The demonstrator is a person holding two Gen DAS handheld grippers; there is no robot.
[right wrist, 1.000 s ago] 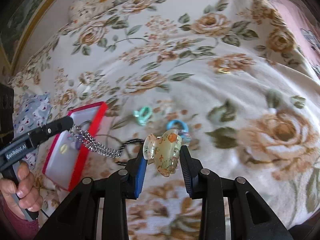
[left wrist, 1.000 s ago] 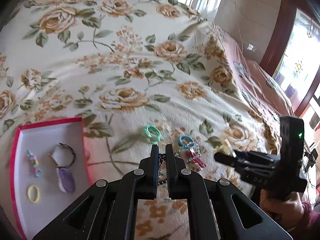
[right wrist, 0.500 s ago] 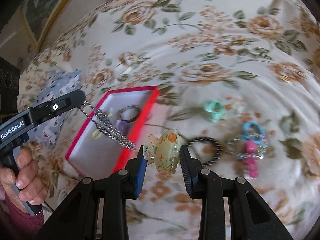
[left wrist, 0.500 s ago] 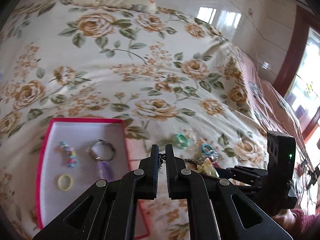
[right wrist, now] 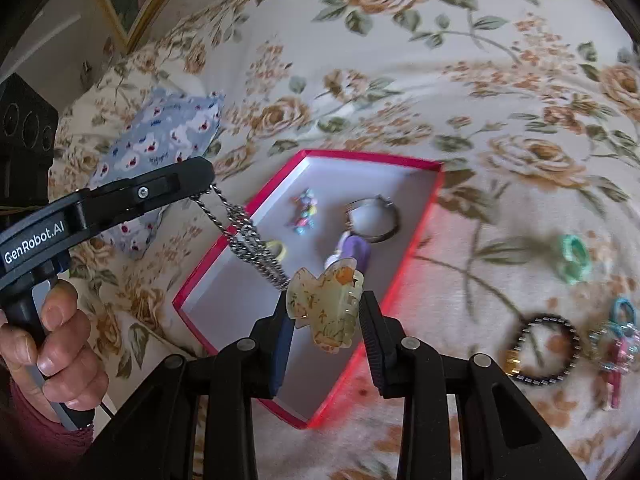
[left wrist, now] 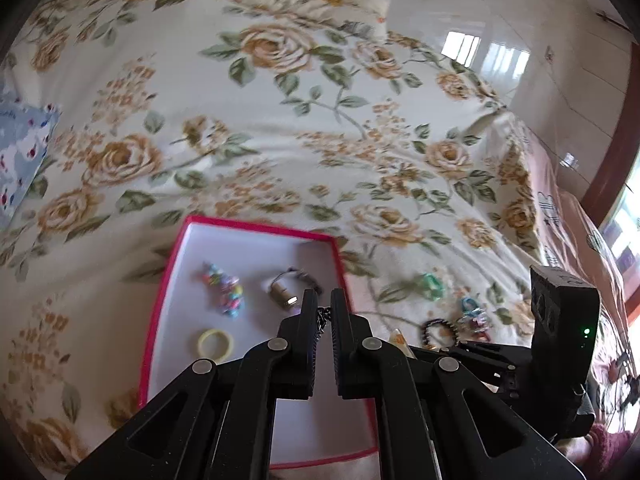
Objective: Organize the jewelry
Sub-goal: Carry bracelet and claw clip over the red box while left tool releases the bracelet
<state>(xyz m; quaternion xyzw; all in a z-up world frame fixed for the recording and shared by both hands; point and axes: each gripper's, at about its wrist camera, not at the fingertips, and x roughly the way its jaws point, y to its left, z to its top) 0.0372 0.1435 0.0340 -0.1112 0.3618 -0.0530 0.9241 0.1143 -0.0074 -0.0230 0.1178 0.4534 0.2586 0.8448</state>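
I see a floral bedspread; on it a red box, a black bracelet at its four o'clock.

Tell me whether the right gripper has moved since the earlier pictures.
Yes. The right gripper, shut on the hair claw, moved left from the bedspread to over the red box.

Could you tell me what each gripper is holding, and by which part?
Left gripper pinches the silver chain at one end; right gripper clamps the hair claw across its sides.

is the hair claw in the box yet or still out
Out. The hair claw is clamped between the right gripper fingers, held above the red box, not resting on its white floor.
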